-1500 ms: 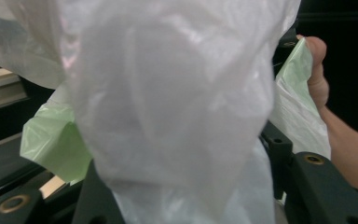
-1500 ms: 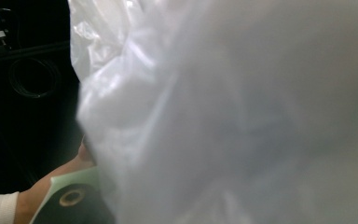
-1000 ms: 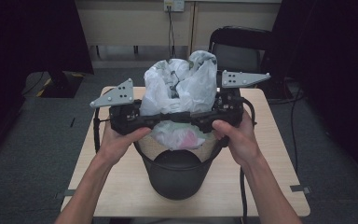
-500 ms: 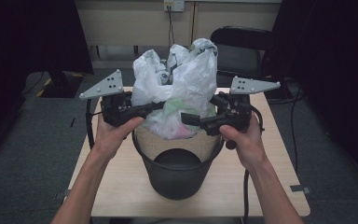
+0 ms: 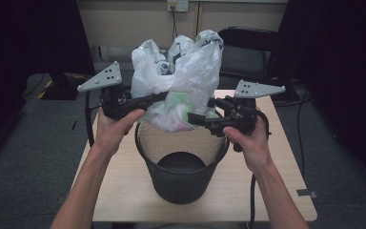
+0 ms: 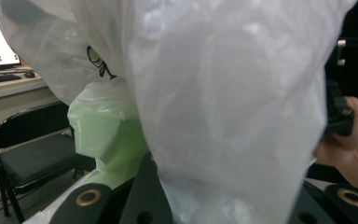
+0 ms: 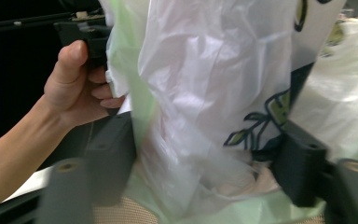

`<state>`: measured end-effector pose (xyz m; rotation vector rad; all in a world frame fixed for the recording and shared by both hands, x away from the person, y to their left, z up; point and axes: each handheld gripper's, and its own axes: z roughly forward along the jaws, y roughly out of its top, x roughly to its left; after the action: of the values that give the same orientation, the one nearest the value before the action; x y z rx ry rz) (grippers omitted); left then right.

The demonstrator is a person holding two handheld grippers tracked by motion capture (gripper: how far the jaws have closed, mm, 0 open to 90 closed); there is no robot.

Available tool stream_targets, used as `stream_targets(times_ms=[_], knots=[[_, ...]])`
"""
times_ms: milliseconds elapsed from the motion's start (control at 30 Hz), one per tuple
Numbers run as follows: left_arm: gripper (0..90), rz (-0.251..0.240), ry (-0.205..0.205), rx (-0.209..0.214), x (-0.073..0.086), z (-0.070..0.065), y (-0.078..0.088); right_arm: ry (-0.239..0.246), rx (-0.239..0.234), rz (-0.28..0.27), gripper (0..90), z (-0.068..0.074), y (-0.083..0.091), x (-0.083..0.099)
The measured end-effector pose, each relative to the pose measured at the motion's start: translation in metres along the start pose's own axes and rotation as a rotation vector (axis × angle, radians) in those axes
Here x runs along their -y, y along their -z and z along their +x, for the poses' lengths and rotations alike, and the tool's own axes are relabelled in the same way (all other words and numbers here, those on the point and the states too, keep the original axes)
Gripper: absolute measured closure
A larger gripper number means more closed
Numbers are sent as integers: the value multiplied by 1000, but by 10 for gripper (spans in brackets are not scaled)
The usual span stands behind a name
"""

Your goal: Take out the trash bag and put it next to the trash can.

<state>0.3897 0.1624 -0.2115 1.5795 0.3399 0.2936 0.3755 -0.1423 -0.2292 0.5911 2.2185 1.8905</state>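
Note:
A white plastic bag (image 5: 181,71) with a pale green bag (image 5: 174,112) inside hangs above a black wastebasket (image 5: 181,186), its bottom just over the rim. My left gripper (image 5: 158,97) is shut on the bag's left side, and the film drapes over its jaws in the left gripper view (image 6: 223,93). My right gripper (image 5: 198,119) comes in from the right, lower down. Its jaws have just been closing with the bag (image 7: 205,93) between them, and both lie against the film.
The wastebasket stands on a small wooden table (image 5: 124,191), near its front edge. A black folding chair (image 5: 248,52) stands behind the table. Cables trail from both grippers off the table's sides. Dark floor surrounds the table.
Both grippers have risen and moved apart, and the bag has come up out of the wastebasket. The basket's inside now shows below the bag.

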Motion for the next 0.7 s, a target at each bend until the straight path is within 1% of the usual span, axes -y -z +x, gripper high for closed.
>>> stream_targets(times_ms=[67,100,133,200,233,300,333,400,433,500,567,700], knots=[[799,-24,17,2,-2,3,-1,12,-10,-12,456,0,-7,-4],[800,-27,19,-1,-3,4,0,25,-12,-11,481,0,-11,-7],[800,-30,15,-8,-5,6,0,32,-5,-9,485,0,-14,-9],[800,-25,16,-17,-6,11,2,29,7,-1,486,-1,-20,-13],[800,-21,12,-27,-6,14,3,32,15,4,482,-1,-22,-13],[800,-21,16,-36,-6,19,4,26,37,10,441,-3,-23,-14],[800,-23,17,-48,-6,23,5,27,48,13,420,-3,-22,-13],[801,-31,23,-59,-5,29,5,11,64,12,368,-6,-19,-11],[801,-26,24,-66,-4,32,5,9,70,13,352,-7,-17,-10],[802,-19,21,-77,-4,37,3,1,75,10,331,-8,-14,-8],[802,-25,36,-86,-2,42,1,-4,74,4,318,-8,-9,-6],[803,-28,48,-105,0,51,-2,-1,71,4,301,-7,-3,-2]])
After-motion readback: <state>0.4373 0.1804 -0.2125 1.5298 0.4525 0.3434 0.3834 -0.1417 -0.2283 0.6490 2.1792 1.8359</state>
